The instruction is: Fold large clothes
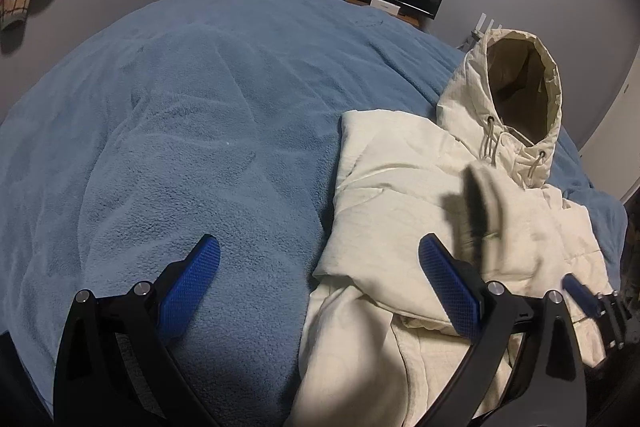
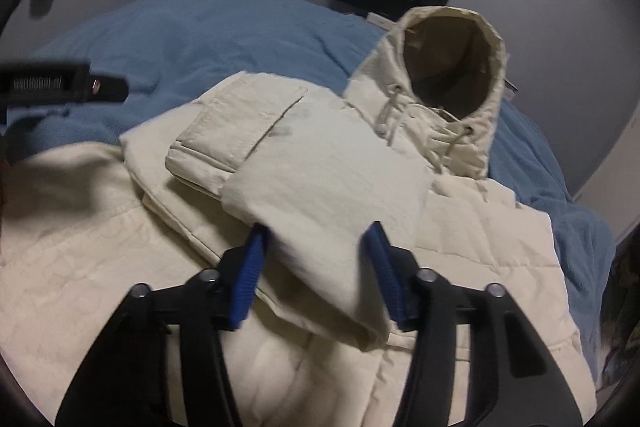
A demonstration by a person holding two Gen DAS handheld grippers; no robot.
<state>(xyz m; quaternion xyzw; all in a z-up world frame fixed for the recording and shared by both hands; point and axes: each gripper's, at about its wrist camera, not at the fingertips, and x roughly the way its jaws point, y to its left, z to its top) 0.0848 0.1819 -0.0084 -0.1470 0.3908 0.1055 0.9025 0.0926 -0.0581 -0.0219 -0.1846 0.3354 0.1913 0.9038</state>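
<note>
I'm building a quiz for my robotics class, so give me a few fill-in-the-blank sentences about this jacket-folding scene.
1. The cream jacket lies on a ____ blanket.
2. The jacket's hood stands ____, its opening facing the camera.
3. The right hand-held gripper has a folded ____ between its blue pads.
4. The left hand-held gripper holds ____.

Missing words: blue; upright; sleeve; nothing
</note>
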